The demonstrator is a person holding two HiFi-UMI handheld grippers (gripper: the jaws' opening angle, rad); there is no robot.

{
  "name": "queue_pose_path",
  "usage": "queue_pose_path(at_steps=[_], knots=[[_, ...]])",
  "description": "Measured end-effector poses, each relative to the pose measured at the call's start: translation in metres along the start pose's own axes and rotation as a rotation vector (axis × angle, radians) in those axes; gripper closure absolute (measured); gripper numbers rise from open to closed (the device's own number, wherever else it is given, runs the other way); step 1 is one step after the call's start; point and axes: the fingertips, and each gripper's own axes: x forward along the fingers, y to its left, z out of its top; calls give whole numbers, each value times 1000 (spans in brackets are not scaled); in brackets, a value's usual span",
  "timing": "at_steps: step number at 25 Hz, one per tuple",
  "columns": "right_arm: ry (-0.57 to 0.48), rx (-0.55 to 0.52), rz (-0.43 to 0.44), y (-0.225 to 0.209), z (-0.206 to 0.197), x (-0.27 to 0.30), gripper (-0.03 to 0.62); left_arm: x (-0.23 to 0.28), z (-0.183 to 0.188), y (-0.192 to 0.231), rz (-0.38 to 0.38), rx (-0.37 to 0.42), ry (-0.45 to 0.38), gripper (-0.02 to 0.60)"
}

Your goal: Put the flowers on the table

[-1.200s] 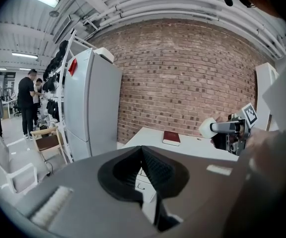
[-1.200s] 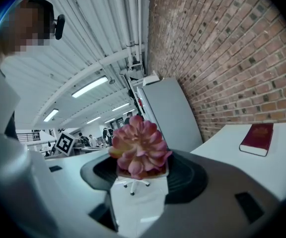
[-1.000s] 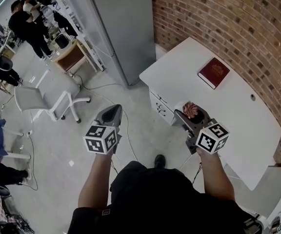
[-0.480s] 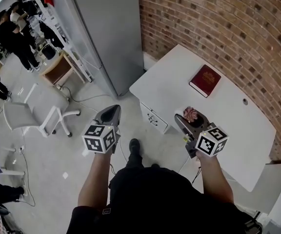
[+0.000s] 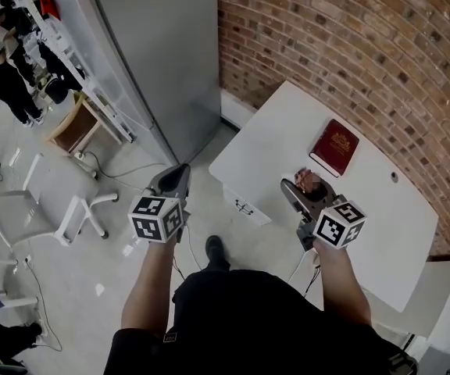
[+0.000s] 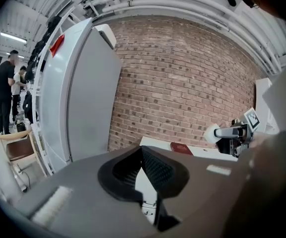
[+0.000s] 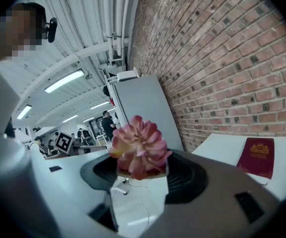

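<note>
Red book (image 5: 334,147) near the flowers (image 5: 308,180)

- No word or number can be read anywhere.
- Red book (image 5: 334,147): gold emblem on the cover, lettering too small to read.
- Cubes on the left gripper (image 5: 181,169) and right gripper (image 5: 303,186): black-and-white square patterns only.
- Drawer (image 5: 244,207): small dark marks, illegible.

Open-plan office: swivel chair (image 5: 70,210), desk (image 5: 276,143)
</note>
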Motion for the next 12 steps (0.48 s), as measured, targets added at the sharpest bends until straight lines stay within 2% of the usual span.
queue_pose_path(at_steps=[6, 12], knots=[[7, 3, -59, -8, 10, 45, 327, 34, 6, 41, -53, -17, 24, 570], [-15, 18, -103, -21, 16, 56, 327, 65, 16, 52, -103, -3, 42, 571]])
